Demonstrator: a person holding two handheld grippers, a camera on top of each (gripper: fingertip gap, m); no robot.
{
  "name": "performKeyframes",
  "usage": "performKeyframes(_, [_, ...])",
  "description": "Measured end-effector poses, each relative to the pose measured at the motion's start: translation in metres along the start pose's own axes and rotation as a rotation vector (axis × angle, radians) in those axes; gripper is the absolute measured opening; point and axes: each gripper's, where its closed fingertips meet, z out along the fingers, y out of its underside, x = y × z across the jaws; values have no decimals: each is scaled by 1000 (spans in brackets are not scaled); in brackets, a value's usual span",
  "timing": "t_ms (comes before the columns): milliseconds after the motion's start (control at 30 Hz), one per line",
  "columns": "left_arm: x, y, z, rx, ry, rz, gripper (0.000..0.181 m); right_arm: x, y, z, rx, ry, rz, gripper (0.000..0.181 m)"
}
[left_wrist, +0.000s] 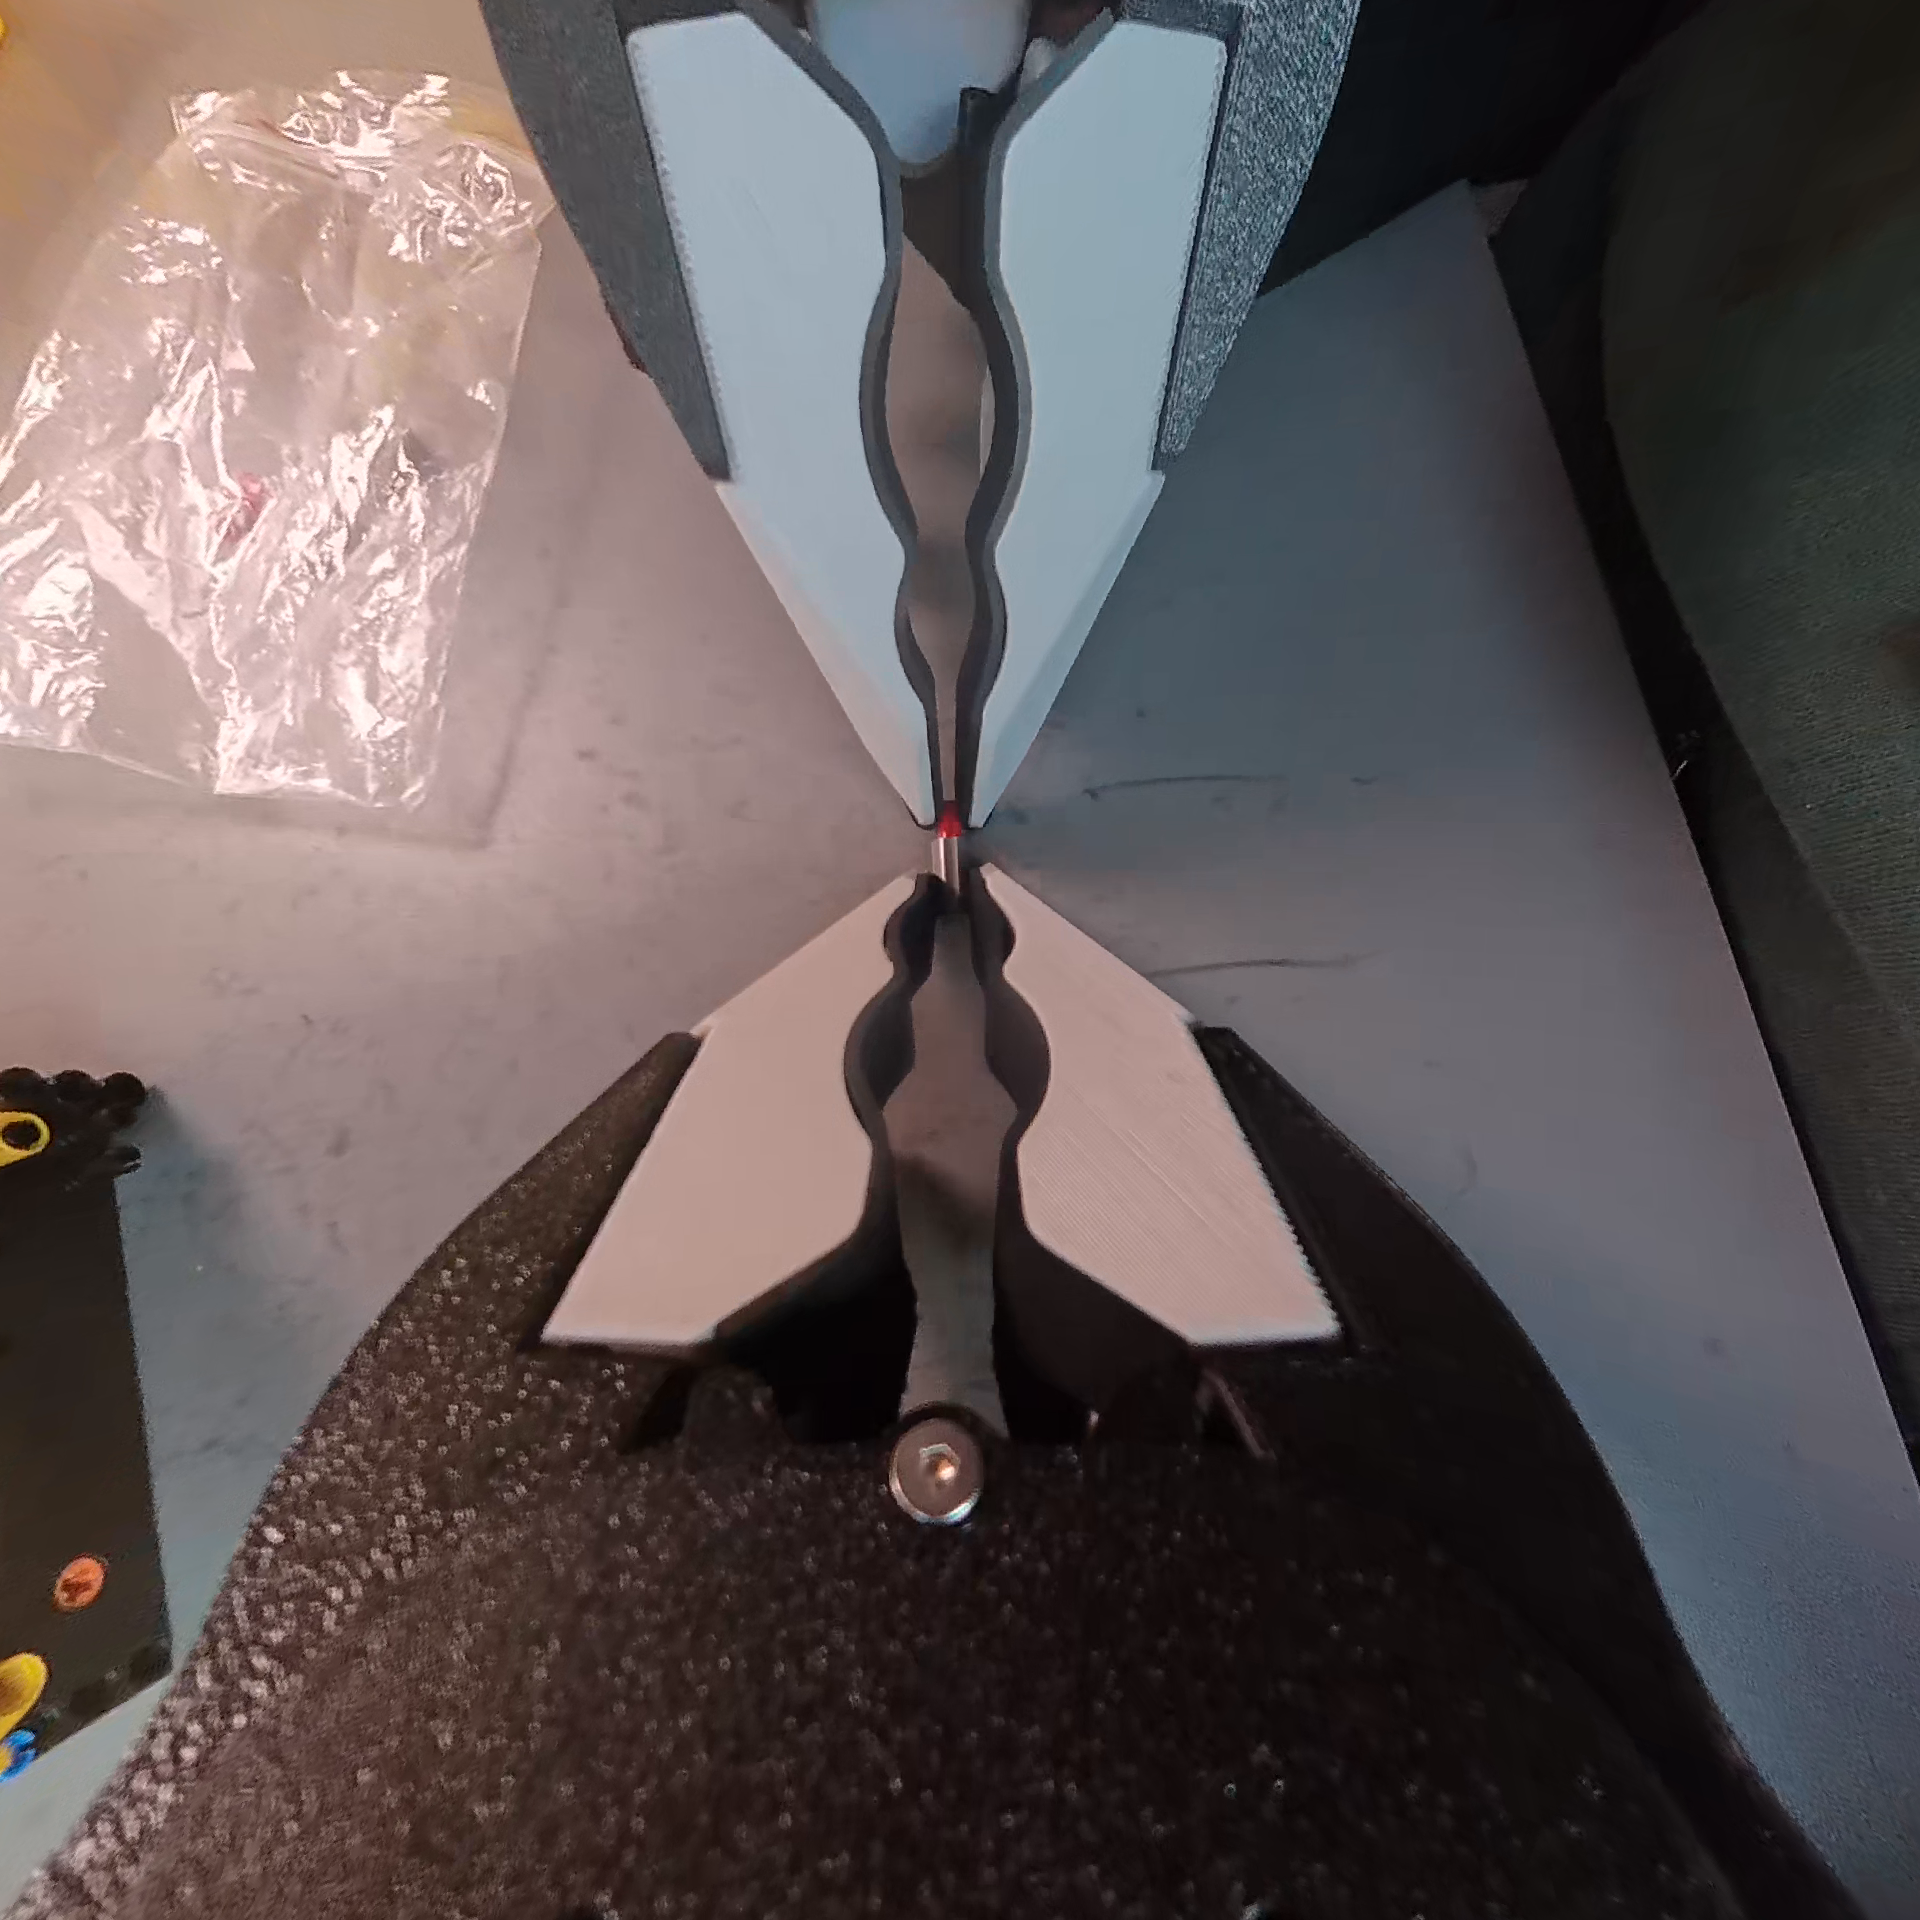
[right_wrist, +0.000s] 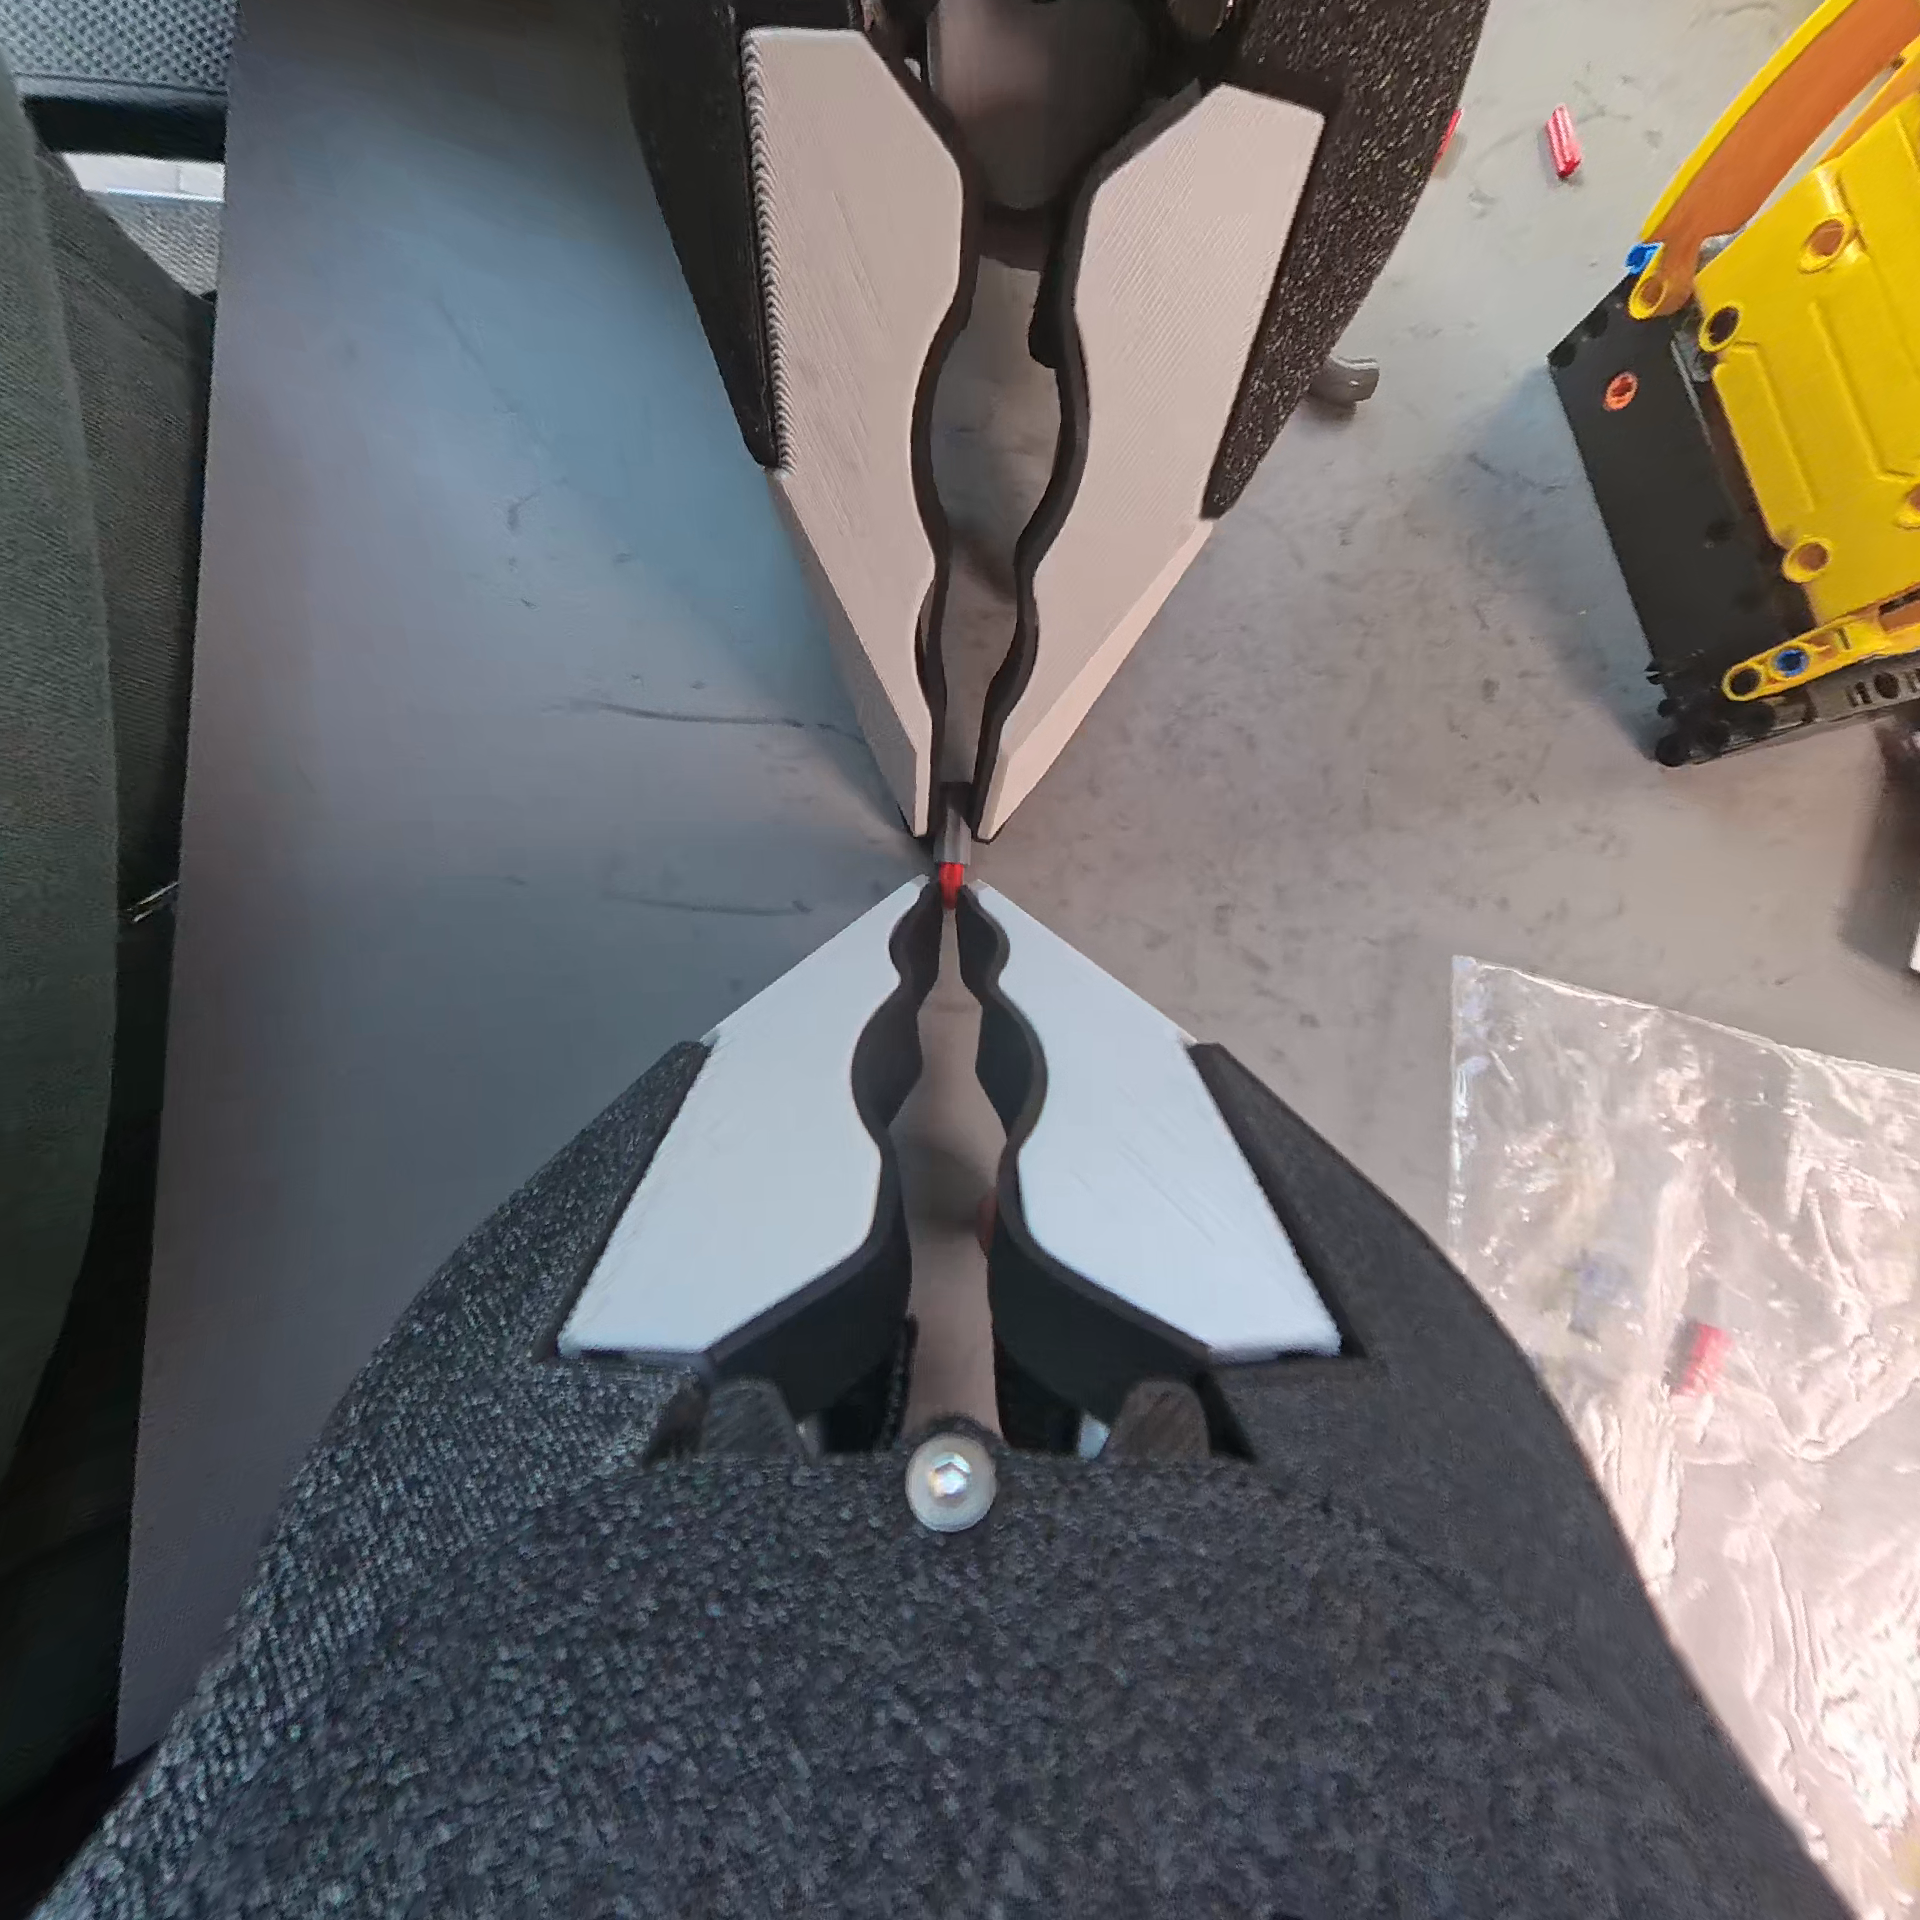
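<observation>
Crinkled clear plastic bag (left_wrist: 260, 436) lies far left on the scuffed grey worktop (left_wrist: 1351, 831). At centre, the left hand-held gripper (left_wrist: 948, 902) and right hand-held gripper (right_wrist: 948, 906) meet tip to tip, each clamped on one end of a tiny pin (left_wrist: 945, 847): smooth metal with a red end, its long axis running near to far between them. A yellow-and-black brick model (right_wrist: 1787, 436) sits far right.

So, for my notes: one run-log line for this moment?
left gripper: shut on grey piece | right gripper: shut on red piece | tips facing
</observation>
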Motion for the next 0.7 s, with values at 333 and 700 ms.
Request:
performKeyframes(333, [1,2,-2,-8,5,-5,6,1,0,-1,11,48,-9,5])
performKeyframes(700, [0,3,-14,-11,-19,-5,18,-4,-10,4,29,-105,127,3])
